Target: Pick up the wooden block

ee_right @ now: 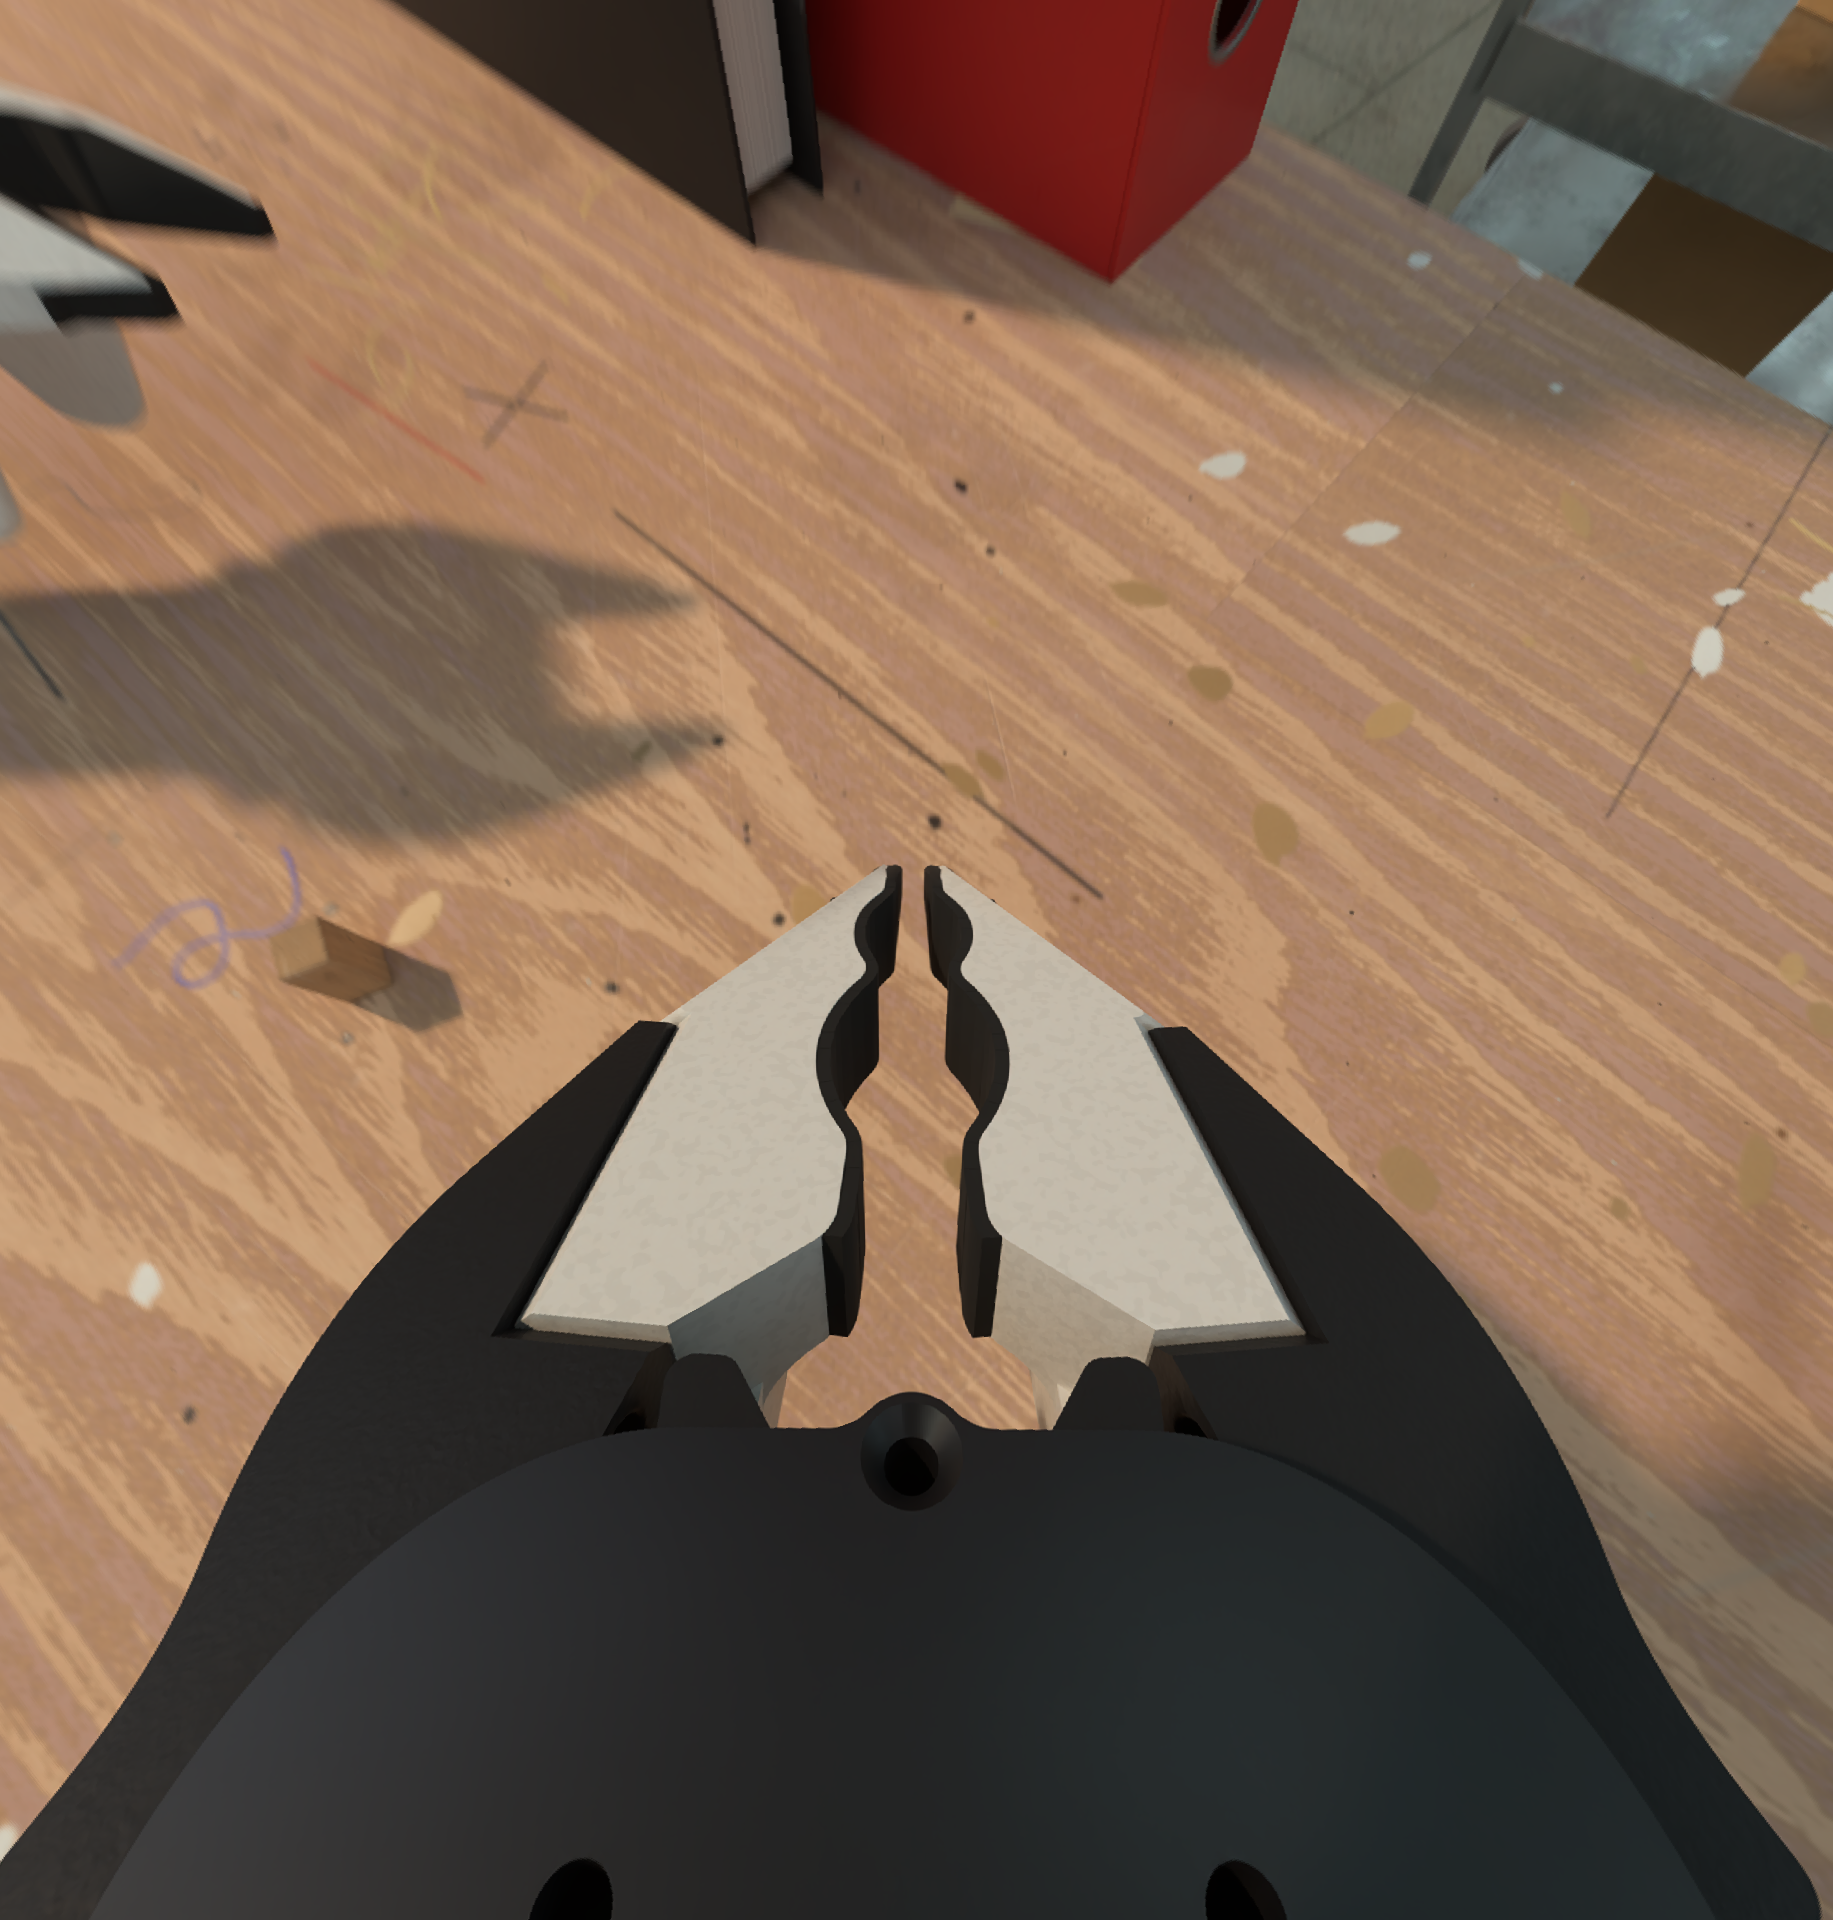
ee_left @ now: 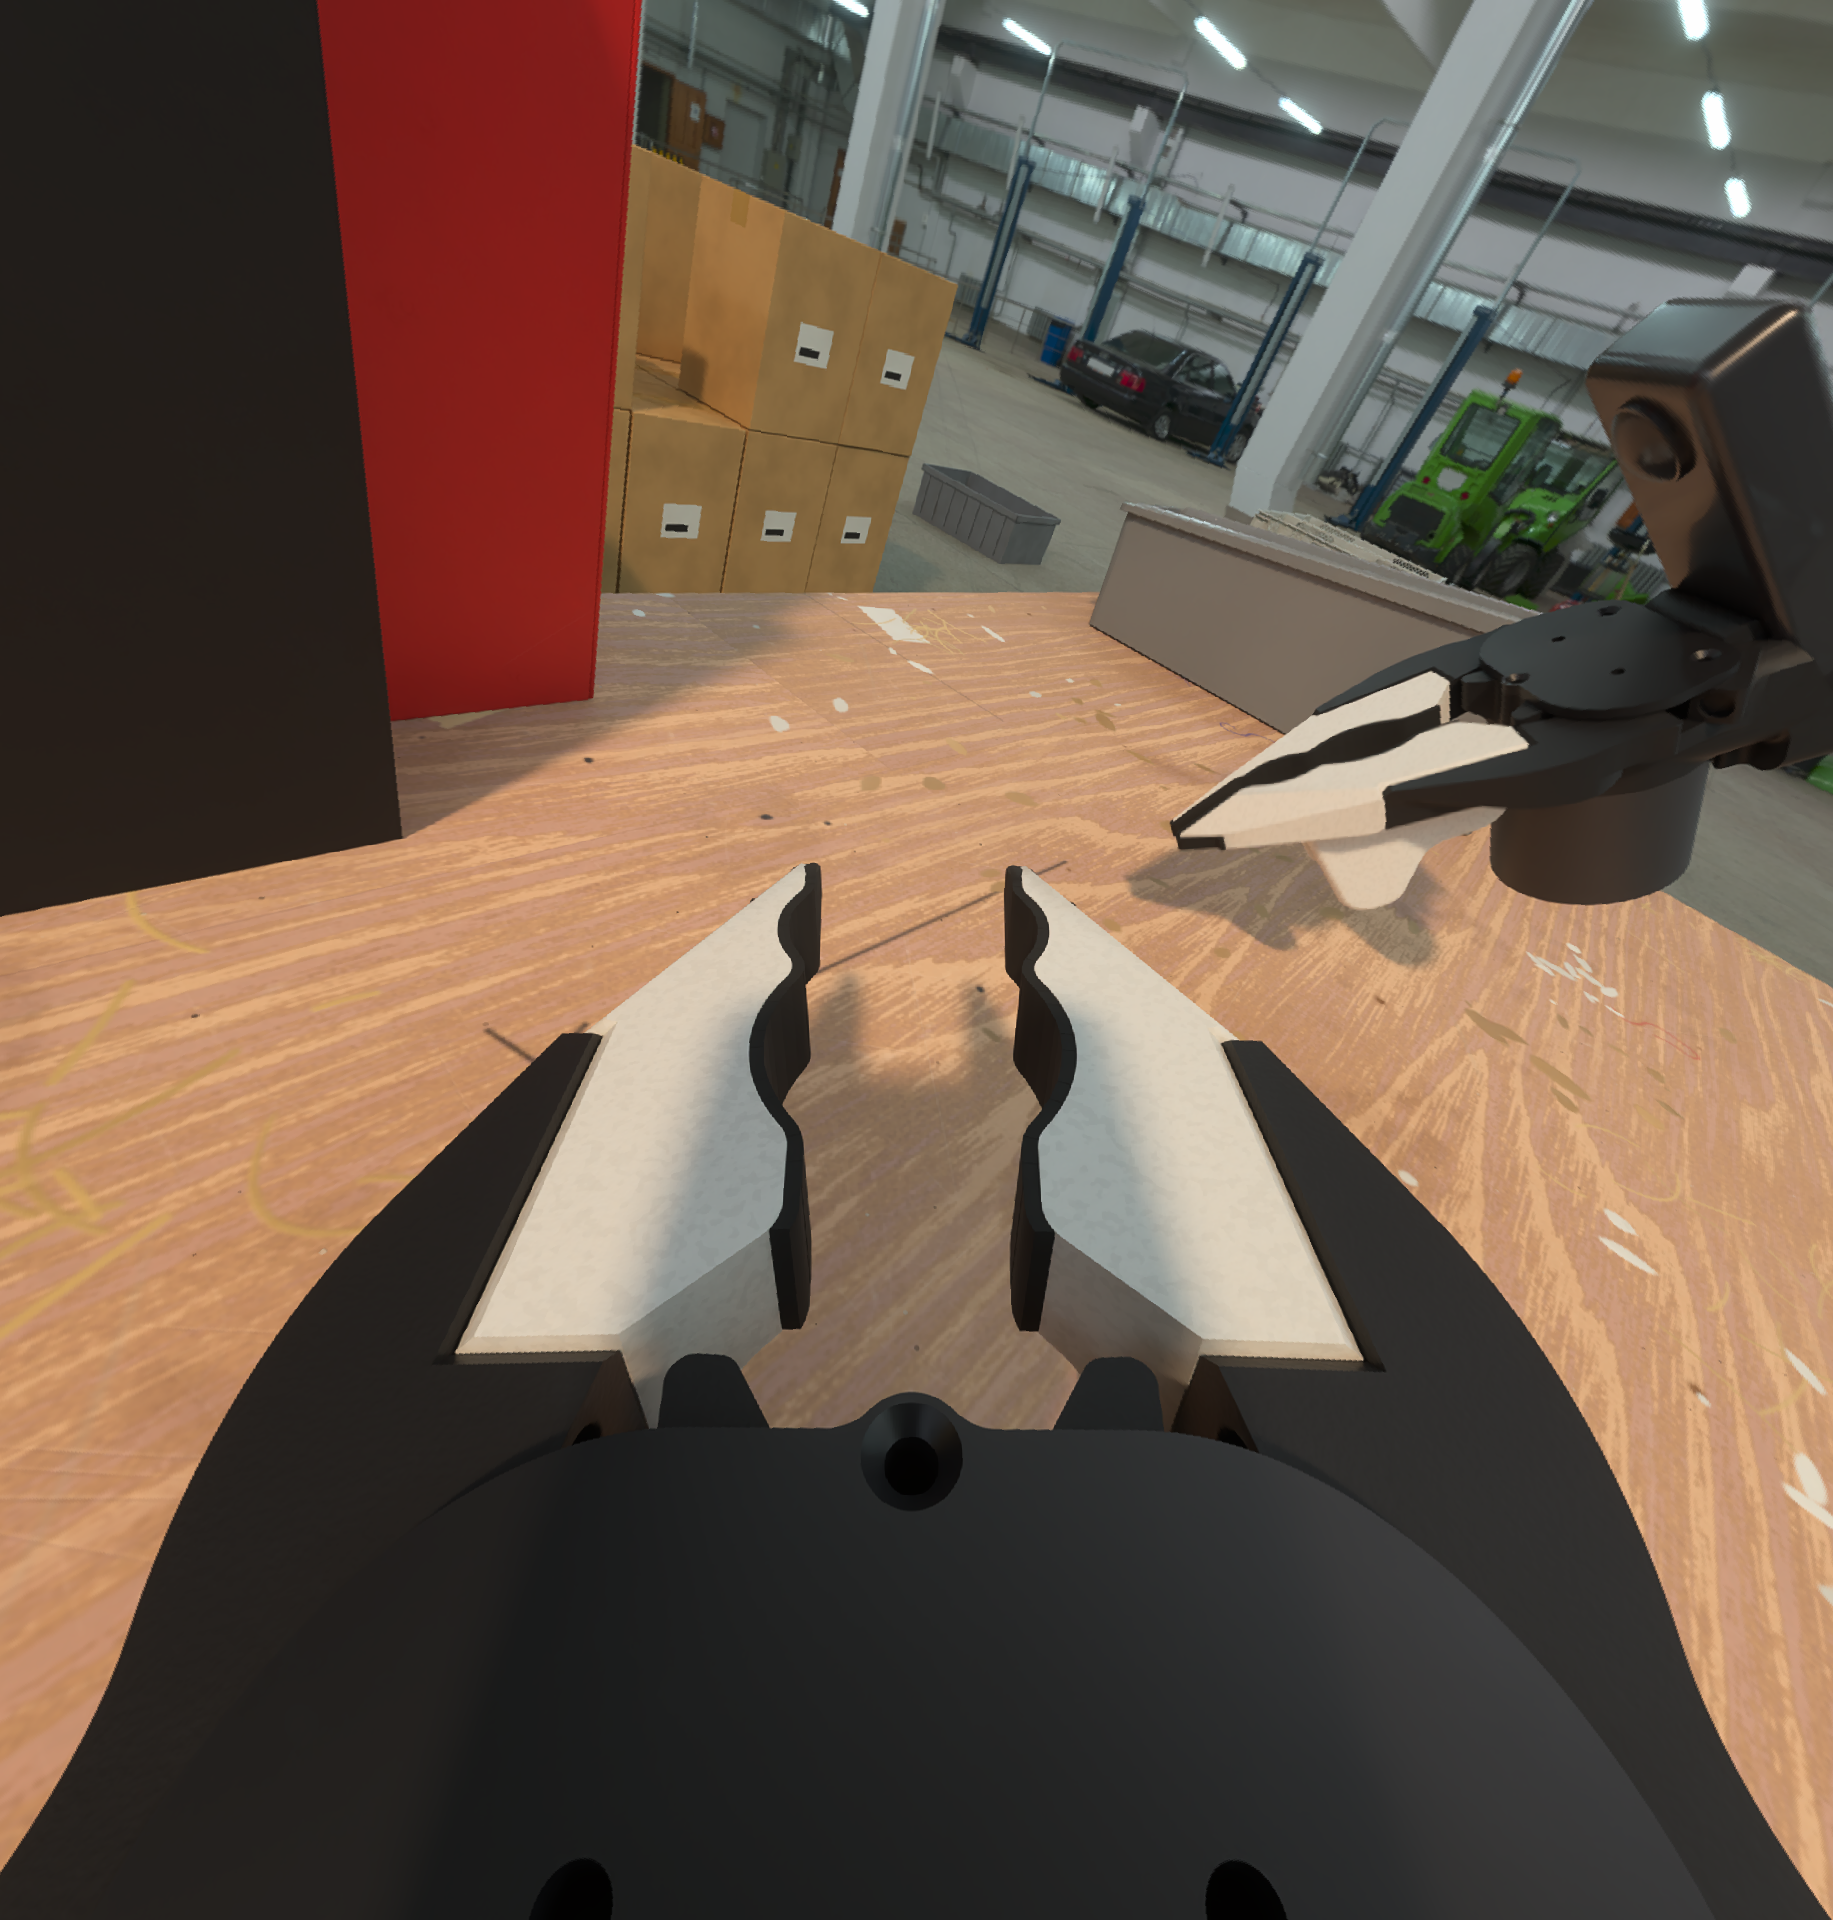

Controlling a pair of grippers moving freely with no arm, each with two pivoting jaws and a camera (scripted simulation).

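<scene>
The task is at its beginning, as I judge; nothing is grasped yet. The wooden block (ee_right: 332,961) lies alone on the counter (ee_right: 1307,935), left of the right claw (ee_right: 910,871) and apart from it; this claw is nearly closed and empty, only a thin gap at the tips. The left claw (ee_left: 910,878) hovers with its fingers moderately apart, also empty; its own view does not show the block. Approach, closing and lifting all remain.

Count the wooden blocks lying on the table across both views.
1. The wooden block lies on the table left of the right gripper, beside a purple scribble. The left wrist view shows none; the grippers' bodies may hide others.
</scene>
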